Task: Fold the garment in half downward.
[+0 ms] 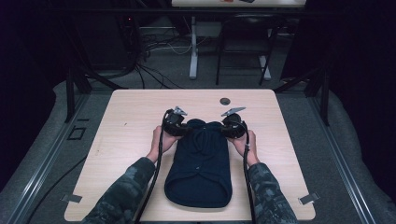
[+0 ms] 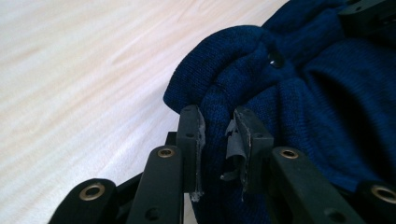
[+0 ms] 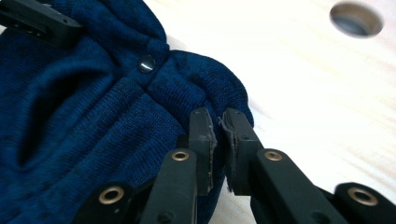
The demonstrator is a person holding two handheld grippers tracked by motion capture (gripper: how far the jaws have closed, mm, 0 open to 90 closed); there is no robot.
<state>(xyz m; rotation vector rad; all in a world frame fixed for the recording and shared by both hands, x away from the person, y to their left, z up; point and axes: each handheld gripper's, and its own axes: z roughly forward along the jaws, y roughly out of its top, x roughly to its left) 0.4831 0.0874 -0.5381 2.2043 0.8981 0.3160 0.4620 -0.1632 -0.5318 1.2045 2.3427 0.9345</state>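
High view: pale wooden desk [image 1: 130,107] with rounded corners, carrying a dark navy knitted garment [image 1: 200,168] laid flat at centre, hem toward the near edge, upper end bunched toward the far side. Bare desk surface on all sides of the garment, widest at left and right; small round cable hole [image 1: 225,101] beyond the bunched end, apart from the knit.

Left gripper [image 1: 173,122] and right gripper [image 1: 233,123] at the two upper corners of the garment, held in hands with camouflage-patterned sleeves [image 1: 126,193] entering from below.

Left gripper view: left gripper [image 2: 219,135] clamped on a rolled fold of the navy knit, cloth filling the narrow gap between the jaws; worn grey pads [image 2: 235,144] peeling at the edges.

Right gripper view: right gripper [image 3: 219,135] closed on the knit at the garment's outer edge, jaws nearly together with thin cloth between; small dark round button [image 3: 146,64] near the gathered neckline.

Step in hand, by judgement: both upper corners pinched, ready for lifting or folding. Next move likely calling for an even, simultaneous raise of both corners, keeping tension level so neither fold slips free. Ample open desk toward the near edge for a fold-over; far side limited by the cable hole.
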